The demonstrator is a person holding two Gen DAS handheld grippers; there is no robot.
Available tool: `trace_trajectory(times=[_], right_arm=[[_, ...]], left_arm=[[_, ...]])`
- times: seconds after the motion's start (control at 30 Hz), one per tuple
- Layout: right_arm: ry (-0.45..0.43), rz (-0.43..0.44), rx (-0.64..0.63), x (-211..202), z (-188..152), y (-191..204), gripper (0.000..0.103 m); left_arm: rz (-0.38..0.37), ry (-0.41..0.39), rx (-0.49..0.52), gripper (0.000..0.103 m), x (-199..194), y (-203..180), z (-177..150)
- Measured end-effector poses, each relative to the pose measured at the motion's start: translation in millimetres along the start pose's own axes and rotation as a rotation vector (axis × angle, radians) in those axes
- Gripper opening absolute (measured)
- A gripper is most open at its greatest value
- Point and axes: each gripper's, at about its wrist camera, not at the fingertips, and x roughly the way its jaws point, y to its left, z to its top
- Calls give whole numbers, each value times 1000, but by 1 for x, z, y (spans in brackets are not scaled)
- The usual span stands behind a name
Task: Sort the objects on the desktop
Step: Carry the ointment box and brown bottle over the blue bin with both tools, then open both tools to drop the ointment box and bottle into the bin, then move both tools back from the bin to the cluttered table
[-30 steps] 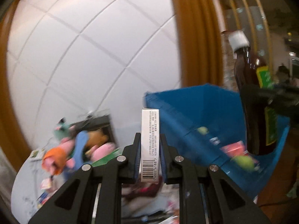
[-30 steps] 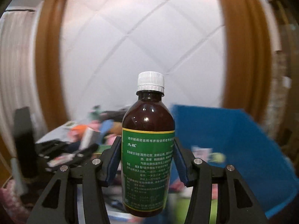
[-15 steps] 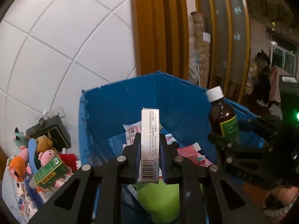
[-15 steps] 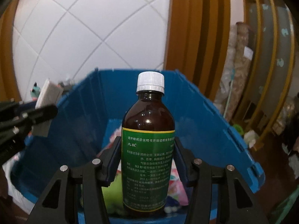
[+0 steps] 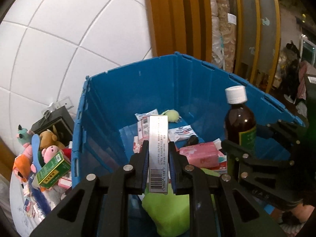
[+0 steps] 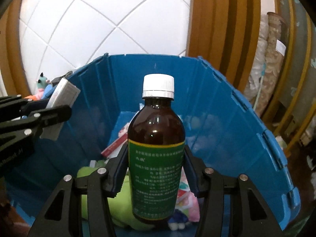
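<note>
My left gripper [image 5: 158,150] is shut on a narrow silver box [image 5: 158,148] with a barcode, held upright over the open blue crate [image 5: 138,90]. My right gripper [image 6: 156,158] is shut on a brown glass bottle [image 6: 157,138] with a white cap and green label, also upright over the blue crate [image 6: 227,122]. In the left wrist view the brown bottle [image 5: 240,122] and right gripper [image 5: 254,152] stand at the right. In the right wrist view the silver box [image 6: 61,102] and left gripper [image 6: 45,116] show at the left.
Inside the crate lie a lime-green soft item [image 5: 169,207], a pink packet [image 5: 201,155], white sachets [image 5: 179,131] and small boxes. Left of the crate, plush toys [image 5: 45,144], a green box [image 5: 53,169] and a black box [image 5: 51,121] crowd the table. White tiled wall behind.
Both grippers swung right from the cluttered table to over the blue crate and tilted down. The box and the bottle stayed gripped. The crate's inside now fills both views.
</note>
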Motion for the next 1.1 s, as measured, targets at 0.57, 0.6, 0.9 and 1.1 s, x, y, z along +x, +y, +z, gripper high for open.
trace_trajectory(times=[0.57,0.6,0.9,1.1], right_arm=[[-5,34,19,-1,3,-10,81],[-14,38,18,-3,4,-10,84],[-36,58,26,-5,4,-12,88],[-47,60,32,-4,5,-13,91]], left_arm=[[41,41,-6,56,3,0,-1],[45,40,-11,56,2,1,-1],[51,28,-35,56,0,4,-2],[65,-22,-65,56,-8,8,-4]])
